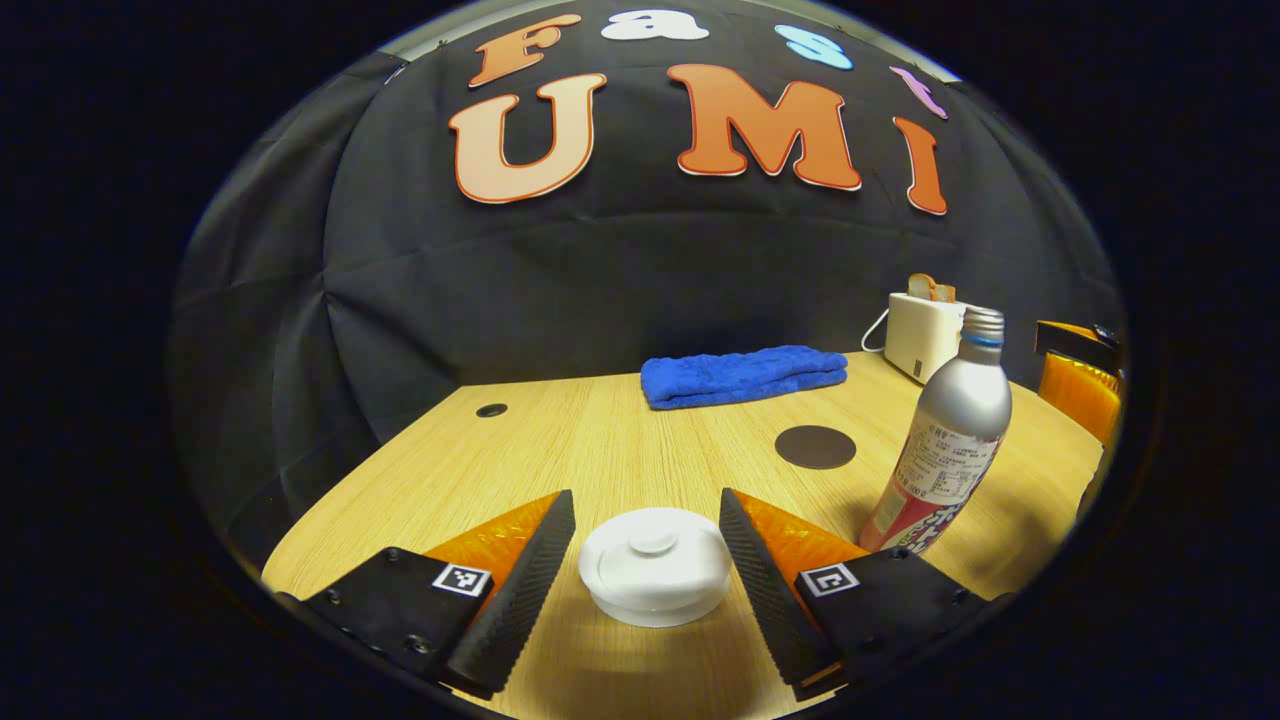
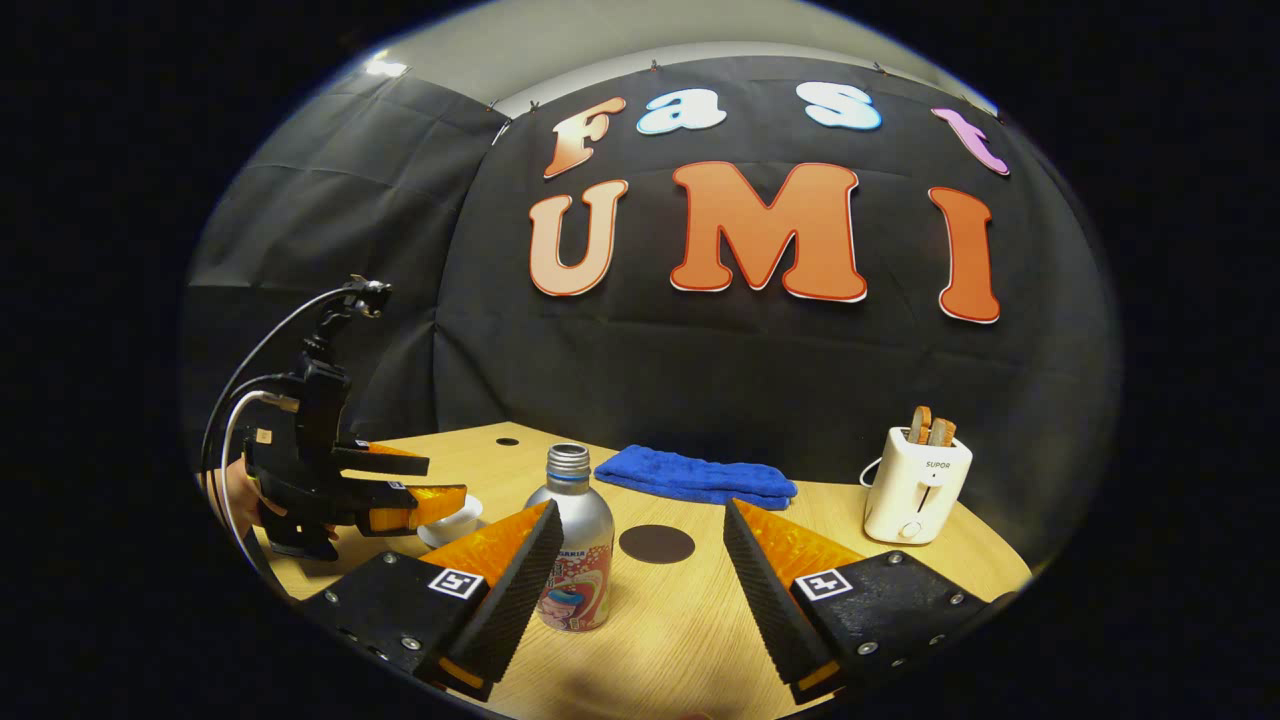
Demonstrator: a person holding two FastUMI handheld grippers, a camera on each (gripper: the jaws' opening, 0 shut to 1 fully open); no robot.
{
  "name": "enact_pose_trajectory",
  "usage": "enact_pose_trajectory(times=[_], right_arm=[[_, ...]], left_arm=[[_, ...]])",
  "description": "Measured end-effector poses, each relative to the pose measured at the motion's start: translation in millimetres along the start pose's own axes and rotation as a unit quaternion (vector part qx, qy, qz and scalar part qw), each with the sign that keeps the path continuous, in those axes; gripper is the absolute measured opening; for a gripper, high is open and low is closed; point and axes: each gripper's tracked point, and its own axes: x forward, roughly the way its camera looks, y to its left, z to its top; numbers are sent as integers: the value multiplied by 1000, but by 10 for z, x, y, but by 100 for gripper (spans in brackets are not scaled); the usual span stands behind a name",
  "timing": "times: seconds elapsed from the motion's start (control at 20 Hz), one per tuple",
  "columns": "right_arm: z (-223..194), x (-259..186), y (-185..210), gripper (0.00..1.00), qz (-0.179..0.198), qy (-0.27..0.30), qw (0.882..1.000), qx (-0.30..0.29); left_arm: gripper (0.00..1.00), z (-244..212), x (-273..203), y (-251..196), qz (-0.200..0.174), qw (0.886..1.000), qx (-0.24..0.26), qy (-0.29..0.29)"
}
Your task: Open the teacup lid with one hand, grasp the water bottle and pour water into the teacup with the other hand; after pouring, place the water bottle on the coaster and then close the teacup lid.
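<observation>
Left gripper view: the left gripper (image 1: 648, 545) stands spread around the lidded teacup (image 1: 655, 565) at bottom centre, not touching; nothing is done yet. Right gripper view: the right gripper (image 2: 640, 560), spread, approaches the water bottle (image 2: 572, 545) lower left; the coaster (image 2: 656, 544) waits at centre.

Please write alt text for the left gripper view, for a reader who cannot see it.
The open left gripper flanks a lidded white teacup on a wooden table. A silver water bottle stands right; a dark coaster and blue towel lie behind.
</observation>
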Motion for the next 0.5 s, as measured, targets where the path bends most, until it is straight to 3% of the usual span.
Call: enact_pose_trajectory(times=[0.05, 0.2, 0.4, 0.5], right_arm=[[-19, 2, 13, 97, 2, 3, 1000, -3], [-84, 15, 65, 97, 9, 13, 1000, -5], [-177, 30, 154, 98, 23, 24, 999, -12], [-222, 50, 192, 98, 27, 31, 999, -14]], left_arm=[[87, -32, 10, -8, -1, 1000, 1, 6], [87, -60, 60, -30, -4, 1000, 2, 11], [66, -91, 104, -71, -11, 1000, 12, 21], [63, -131, 122, -52, -6, 999, 21, 35]])
